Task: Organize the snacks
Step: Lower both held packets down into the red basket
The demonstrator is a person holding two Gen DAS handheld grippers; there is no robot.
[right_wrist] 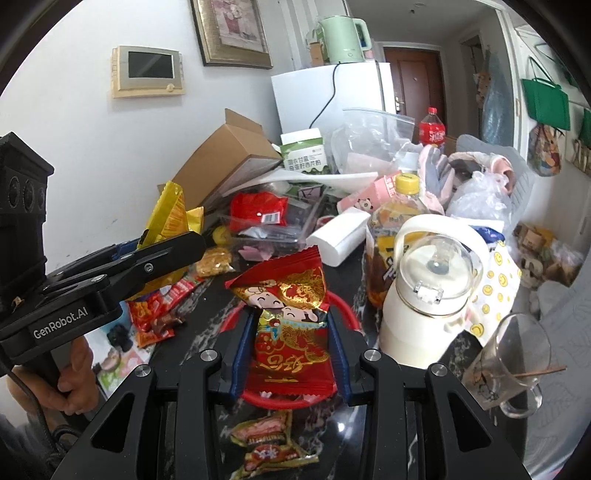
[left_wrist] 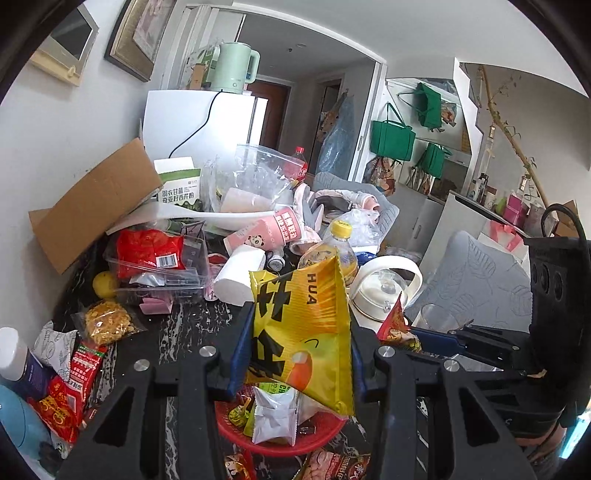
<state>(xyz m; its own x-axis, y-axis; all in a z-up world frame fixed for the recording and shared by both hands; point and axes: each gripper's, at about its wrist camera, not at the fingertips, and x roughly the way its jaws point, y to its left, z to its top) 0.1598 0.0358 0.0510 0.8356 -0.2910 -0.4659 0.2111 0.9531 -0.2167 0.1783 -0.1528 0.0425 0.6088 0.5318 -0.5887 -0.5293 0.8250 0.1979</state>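
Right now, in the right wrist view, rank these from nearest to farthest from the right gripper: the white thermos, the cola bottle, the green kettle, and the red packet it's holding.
1. Red packet, clamped in the right gripper.
2. White thermos, just to its right on the table.
3. Cola bottle, back right, behind the clutter.
4. Green kettle, farthest, on top of the white fridge.

Left gripper point(left_wrist: 301, 332): fingers closed on yellow packet point(left_wrist: 303, 332), pinched between blue pads. Right gripper point(right_wrist: 291, 332): fingers clamped on red packet point(right_wrist: 291, 325). Left hand point(right_wrist: 74, 373) wrapped around handle.
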